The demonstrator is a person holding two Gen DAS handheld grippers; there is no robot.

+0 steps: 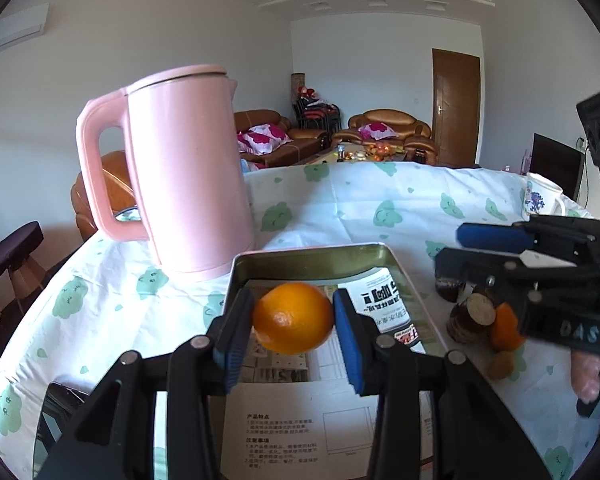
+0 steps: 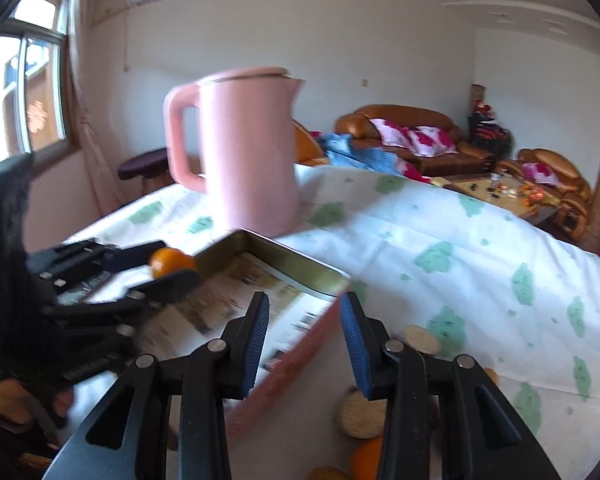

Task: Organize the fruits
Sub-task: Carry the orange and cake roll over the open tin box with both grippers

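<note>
- the left gripper, black with blue pads, is clamped on a round orange fruit, one pad pressing each side so it cannot roll free.
- the fruit hangs over the near part of the shallow rectangular metal tin, lined with printed paper; judged from that, the tin is where the fruit is meant to go.
- the right gripper holds nothing: its jaws stand apart over the tin's near corner and the tablecloth, nothing between the pads.
- below it lie cut brown-skinned pieces with pale faces and another orange piece, probably next to be sorted.
- the tall pink plastic kettle stands just behind the tin, on the white cloth with green prints, so any lowering needs to stay clear of it.
</note>
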